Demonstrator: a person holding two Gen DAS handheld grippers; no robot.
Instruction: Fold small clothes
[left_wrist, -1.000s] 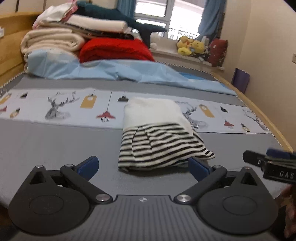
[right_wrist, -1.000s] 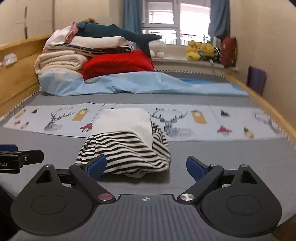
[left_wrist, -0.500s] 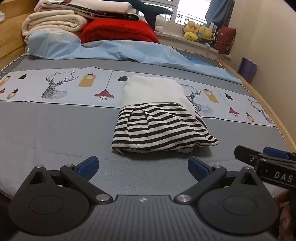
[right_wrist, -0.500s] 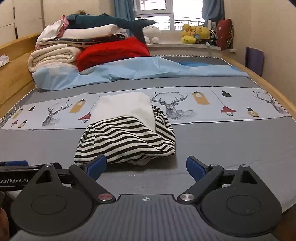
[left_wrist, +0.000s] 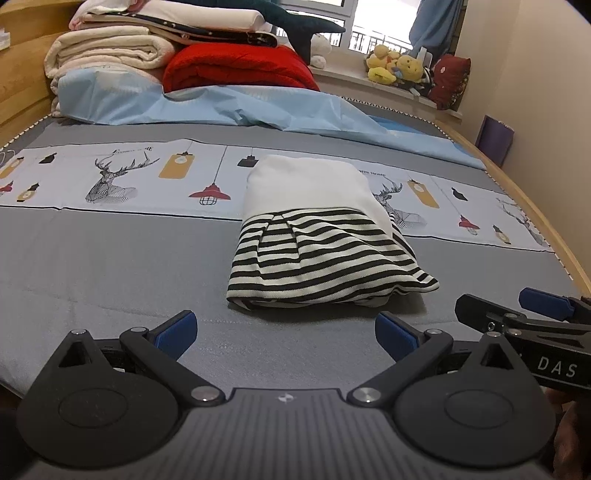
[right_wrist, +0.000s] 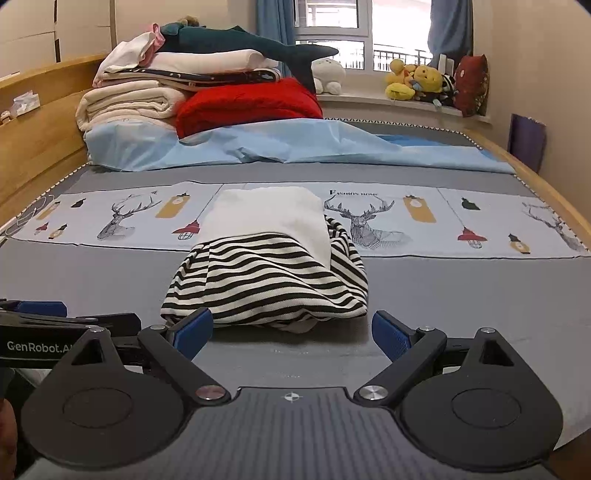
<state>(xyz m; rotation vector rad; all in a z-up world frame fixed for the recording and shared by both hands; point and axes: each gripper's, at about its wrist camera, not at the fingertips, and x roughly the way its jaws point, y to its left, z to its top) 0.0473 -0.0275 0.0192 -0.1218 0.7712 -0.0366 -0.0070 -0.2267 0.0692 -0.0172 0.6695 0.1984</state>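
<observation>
Jaws of both the left gripper (left_wrist: 286, 332) and right gripper (right_wrist: 291, 332) stand wide apart, holding nothing, just short of the folded striped-and-white garment (right_wrist: 266, 266) lying on the grey bed (right_wrist: 461, 295), below the deer-print band (right_wrist: 406, 218)

The garment (left_wrist: 325, 236) is soft knit cloth, striped part ribbed. The bed sheet (left_wrist: 110, 266) is matt woven cloth. At 10 o'clock, the bed frame (right_wrist: 33, 147) is smooth wood. Gripper bodies are matt black plastic.
</observation>
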